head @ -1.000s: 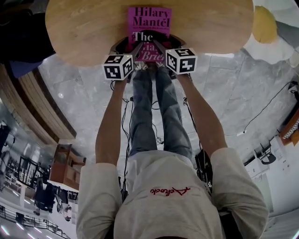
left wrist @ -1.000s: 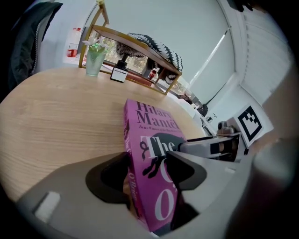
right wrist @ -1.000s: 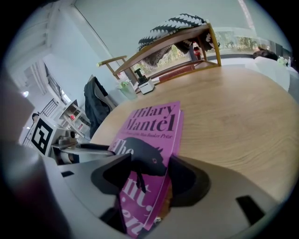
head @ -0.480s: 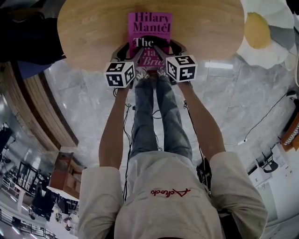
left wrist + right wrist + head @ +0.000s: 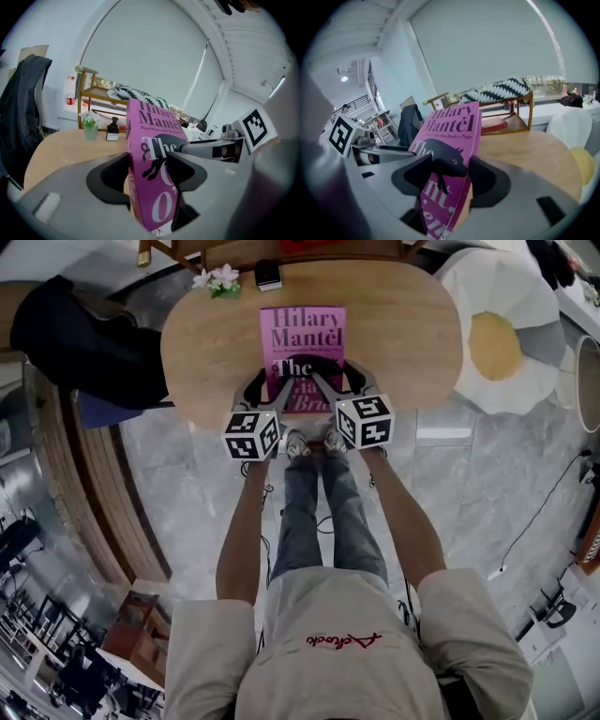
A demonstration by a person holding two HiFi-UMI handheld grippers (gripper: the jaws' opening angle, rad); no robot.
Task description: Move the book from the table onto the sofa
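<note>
The magenta book (image 5: 302, 348) is held over the near half of the round wooden table (image 5: 403, 324). Both grippers grip its near edge. My left gripper (image 5: 278, 395) is shut on the lower left part of the book, the right gripper (image 5: 323, 390) on the lower right part. In the left gripper view the book (image 5: 157, 154) stands on edge between the jaws of that gripper (image 5: 152, 176), with the cover turned right. In the right gripper view the book (image 5: 452, 131) leans between the jaws of the right gripper (image 5: 445, 180). Whether its far edge touches the table I cannot tell.
A small potted plant (image 5: 217, 279) and a small dark bottle (image 5: 268, 274) stand at the table's far edge. A black jacket on a chair (image 5: 84, 338) is at the left. A white cushion with a yellow centre (image 5: 497, 343) lies right. A wooden rack (image 5: 506, 105) stands behind the table.
The head view has pulled back, so the whole table and the things beyond it now show. Both grippers have kept their hold on the book's near edge.
</note>
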